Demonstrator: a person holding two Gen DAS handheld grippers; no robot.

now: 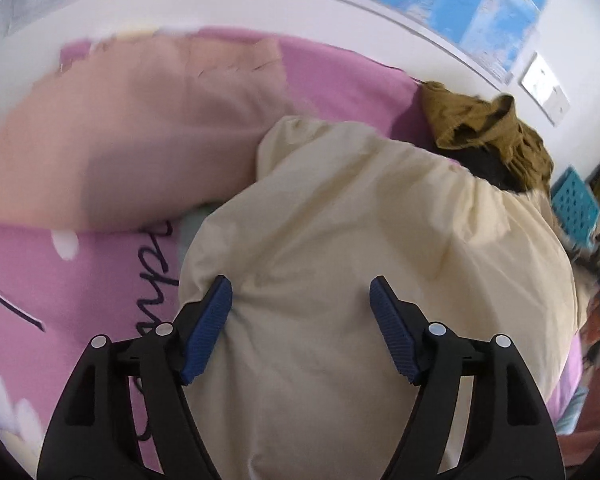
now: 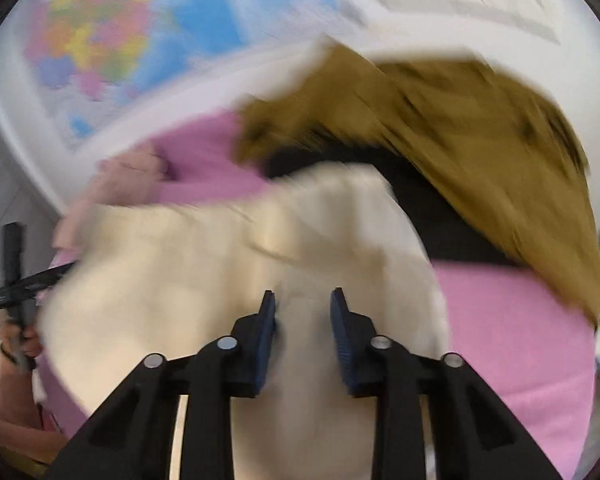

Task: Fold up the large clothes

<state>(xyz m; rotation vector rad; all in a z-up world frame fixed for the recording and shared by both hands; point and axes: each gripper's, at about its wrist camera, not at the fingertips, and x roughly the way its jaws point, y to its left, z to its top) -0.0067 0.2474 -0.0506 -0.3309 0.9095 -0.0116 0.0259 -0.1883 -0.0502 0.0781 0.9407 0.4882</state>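
Note:
A large cream garment (image 1: 360, 220) lies bunched on a pink bedsheet (image 1: 80, 280). My left gripper (image 1: 300, 292) is open, its blue pads wide apart over a fold of the cream cloth. In the right wrist view, which is blurred, my right gripper (image 2: 303, 300) has its jaws partly closed with cream garment (image 2: 204, 264) between and under the pads; a firm hold does not show. The left gripper (image 2: 24, 280) and the hand holding it show at that view's left edge.
A folded pale pink garment (image 1: 140, 132) lies at the far left of the bed. A crumpled mustard-brown garment (image 1: 488, 128) on something black lies at the far right, also in the right wrist view (image 2: 480, 140). A world map (image 2: 112, 40) hangs on the white wall. A teal crate (image 1: 576, 204) stands right.

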